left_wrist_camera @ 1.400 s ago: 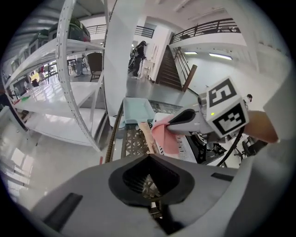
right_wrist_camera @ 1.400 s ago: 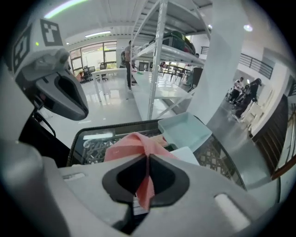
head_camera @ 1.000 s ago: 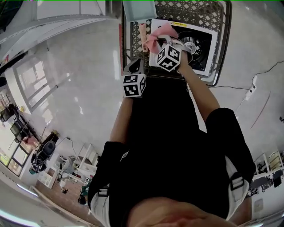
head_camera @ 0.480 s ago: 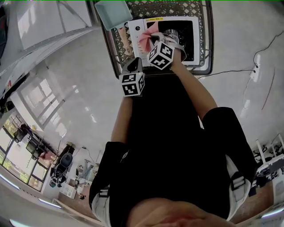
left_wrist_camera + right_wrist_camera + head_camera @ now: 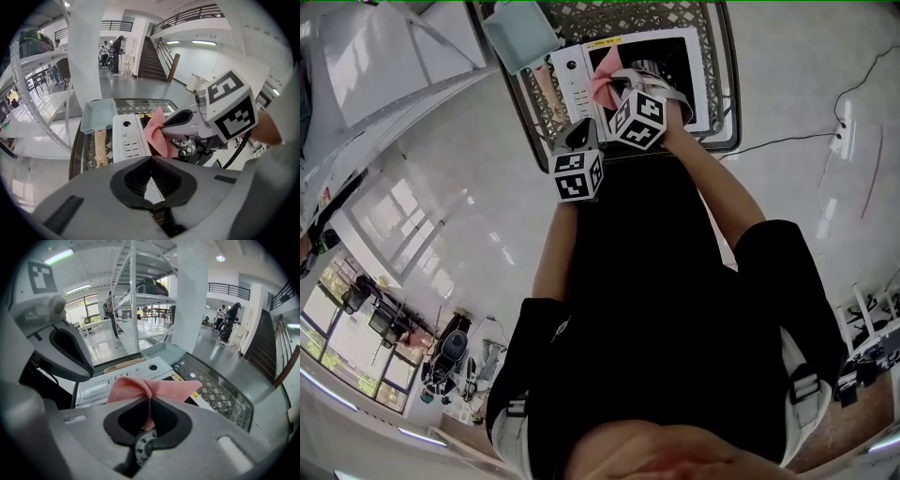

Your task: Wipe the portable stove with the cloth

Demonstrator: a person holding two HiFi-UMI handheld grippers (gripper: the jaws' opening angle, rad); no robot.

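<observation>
Biggest thing here is the bench (image 5: pixel 727 84), a dark-framed one with a glass top over a lattice pattern (image 5: pixel 220 390). Sitting on it is the portable stove (image 5: pixel 572 75), white body, with a black burner area and a strip of controls along one side (image 5: pixel 126 138). In the right gripper view you see that control strip (image 5: pixel 122 376) right past the jaws.

Then the two claws. The right claw (image 5: pixel 614 92) is out over the stove and clamped tight on the pink cloth (image 5: pixel 605 84) – its own view shows the fabric pinched between the jaws and fanning out either side (image 5: pixel 150 387). From the left gripper view the cloth (image 5: pixel 157 136) hangs over the stove top, about where the control strip meets the black part. Can't tell if it's actually touching the surface. The left claw (image 5: pixel 581 138) sits back at the near rim of the bench, beside the right one – jaws together (image 5: pixel 151 180) with nothing in them.

Smaller stuff: a pale teal tray (image 5: pixel 98 115) on the bench just beside the stove's control side, and a beige wooden handle (image 5: pixel 100 147) lying next to the stove, coming out from under that tray.
</observation>
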